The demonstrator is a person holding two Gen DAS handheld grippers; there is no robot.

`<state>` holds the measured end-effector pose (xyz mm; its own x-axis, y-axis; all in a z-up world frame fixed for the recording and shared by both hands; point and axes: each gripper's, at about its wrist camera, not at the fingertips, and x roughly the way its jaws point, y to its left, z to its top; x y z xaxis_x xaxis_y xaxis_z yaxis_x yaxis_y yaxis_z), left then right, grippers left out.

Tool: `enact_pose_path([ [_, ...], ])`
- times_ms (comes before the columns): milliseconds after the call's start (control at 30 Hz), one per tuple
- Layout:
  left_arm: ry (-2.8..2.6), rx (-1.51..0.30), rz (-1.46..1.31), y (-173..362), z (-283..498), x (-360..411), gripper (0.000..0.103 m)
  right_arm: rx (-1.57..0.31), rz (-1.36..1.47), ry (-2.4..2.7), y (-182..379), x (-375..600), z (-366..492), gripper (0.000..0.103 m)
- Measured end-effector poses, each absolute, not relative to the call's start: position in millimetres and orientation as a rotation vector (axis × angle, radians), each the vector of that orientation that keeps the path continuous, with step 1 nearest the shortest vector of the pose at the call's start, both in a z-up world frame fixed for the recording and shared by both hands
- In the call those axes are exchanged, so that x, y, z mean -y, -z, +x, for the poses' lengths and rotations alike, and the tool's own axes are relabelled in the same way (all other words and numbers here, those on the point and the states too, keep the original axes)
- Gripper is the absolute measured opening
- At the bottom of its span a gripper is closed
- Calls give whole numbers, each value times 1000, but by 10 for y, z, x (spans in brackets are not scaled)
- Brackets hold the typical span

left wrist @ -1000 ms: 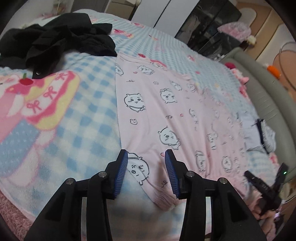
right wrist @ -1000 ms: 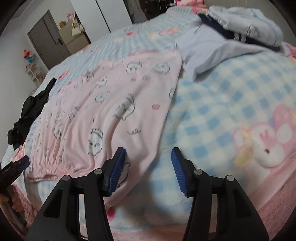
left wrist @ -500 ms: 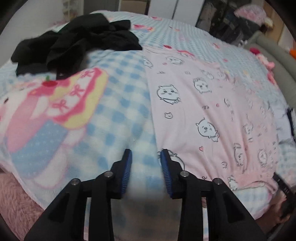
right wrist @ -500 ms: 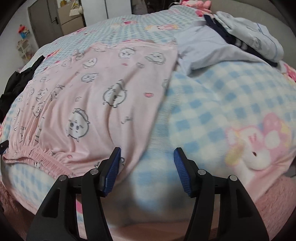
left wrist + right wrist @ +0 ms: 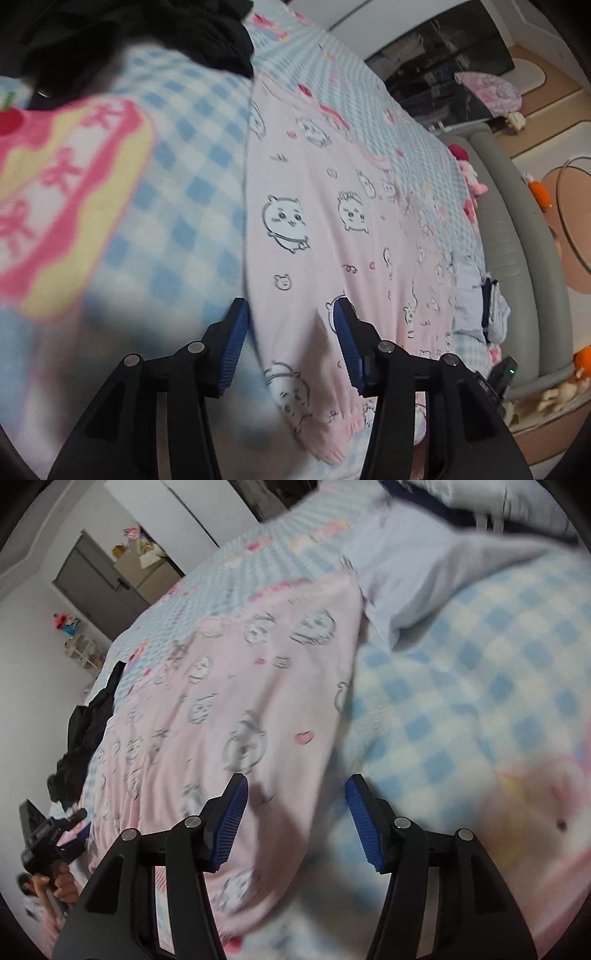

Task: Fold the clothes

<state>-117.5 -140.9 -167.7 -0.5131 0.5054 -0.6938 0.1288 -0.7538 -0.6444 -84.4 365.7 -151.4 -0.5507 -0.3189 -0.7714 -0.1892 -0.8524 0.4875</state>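
A pink garment printed with cartoon faces (image 5: 332,229) lies spread flat on the blue checked blanket (image 5: 177,206). My left gripper (image 5: 290,343) is open just above its left edge near the elastic hem, the jaws straddling that edge. The garment also shows in the right wrist view (image 5: 229,709). My right gripper (image 5: 297,819) is open above the garment's right edge, one jaw over pink cloth and the other over the blanket (image 5: 443,709). Neither gripper holds anything.
A black pile of clothes (image 5: 147,33) lies at the far left of the bed. Light blue and navy clothes (image 5: 424,572) lie by the garment's far right corner. A grey padded bed frame (image 5: 517,240) runs along the right side.
Both grippers have moved closer to the garment and tilted. The left jaws have opened wider and now straddle the garment's left edge. The right gripper has stayed open.
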Motion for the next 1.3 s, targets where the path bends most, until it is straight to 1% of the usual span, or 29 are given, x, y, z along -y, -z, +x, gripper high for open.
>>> enact_pose_path([
  [33, -2344, 971, -1406, 1706, -1210, 1401, 48, 868, 1438, 2551, 1557, -3689, -854, 54],
  [100, -2322, 976, -1412, 1763, -1281, 1387, 49, 928, 1395, 2528, 1584, -3716, -834, 46],
  [167, -2314, 997, -1410, 1814, -1348, 1388, 48, 953, 1378, 2519, 1587, -3755, -824, 41],
  [233, -2309, 1027, -1387, 1827, -1386, 1411, 47, 967, 1366, 2512, 1573, -3758, -864, 38],
  [267, -2312, 1027, -1370, 1819, -1396, 1399, 44, 972, 1357, 2515, 1558, -3764, -875, 36],
  [300, -2327, 1023, -1351, 1800, -1380, 1390, 33, 976, 1349, 2517, 1543, -3770, -885, 36],
  [333, -2342, 1019, -1332, 1782, -1364, 1381, 24, 982, 1345, 2519, 1540, -3767, -914, 36],
  [367, -2357, 1015, -1312, 1764, -1349, 1372, 24, 987, 1343, 2522, 1540, -3761, -947, 35],
  [500, -2359, 1048, -1267, 1775, -1296, 1408, 21, 989, 1268, 2571, 1419, -3775, -866, 22],
  [600, -2276, 1081, -1254, 1820, -1333, 1432, 21, 947, 1276, 2572, 1384, -3740, -870, 20],
  [633, -2219, 1086, -1259, 1857, -1368, 1420, 24, 943, 1295, 2557, 1416, -3726, -901, 20],
  [700, -2200, 1050, -1315, 1927, -1445, 1337, 25, 941, 1334, 2523, 1485, -3697, -964, 21],
  [733, -2191, 1032, -1342, 1962, -1483, 1296, 19, 946, 1341, 2518, 1512, -3686, -984, 22],
  [767, -2227, 999, -1339, 1925, -1468, 1276, 15, 949, 1344, 2526, 1532, -3679, -992, 21],
  [833, -2299, 932, -1332, 1851, -1440, 1235, 8, 937, 1353, 2563, 1531, -3677, -981, 15],
  [867, -2321, 922, -1316, 1800, -1414, 1230, 6, 924, 1350, 2584, 1496, -3664, -958, 9],
  [900, -2349, 899, -1313, 1750, -1390, 1229, 5, 895, 1344, 2606, 1447, -3639, -928, 6],
  [933, -2377, 869, -1318, 1703, -1371, 1230, 4, 839, 1351, 2638, 1389, -3599, -903, 5],
  [1033, -2444, 792, -1315, 1579, -1312, 1256, 4, 554, 1375, 2761, 1185, -3411, -865, 2],
  [1133, -2484, 753, -1347, 1580, -1276, 1301, 4, 406, 1407, 2800, 1149, -3361, -878, 2],
  [1200, -2480, 756, -1381, 1632, -1268, 1339, 4, 370, 1459, 2816, 1219, -3392, -897, 2],
  [1233, -2466, 751, -1406, 1661, -1276, 1339, 6, 401, 1459, 2813, 1232, -3430, -871, 2],
  [1300, -2426, 828, -1437, 1730, -1270, 1425, 12, 479, 1447, 2802, 1247, -3513, -805, 2],
])
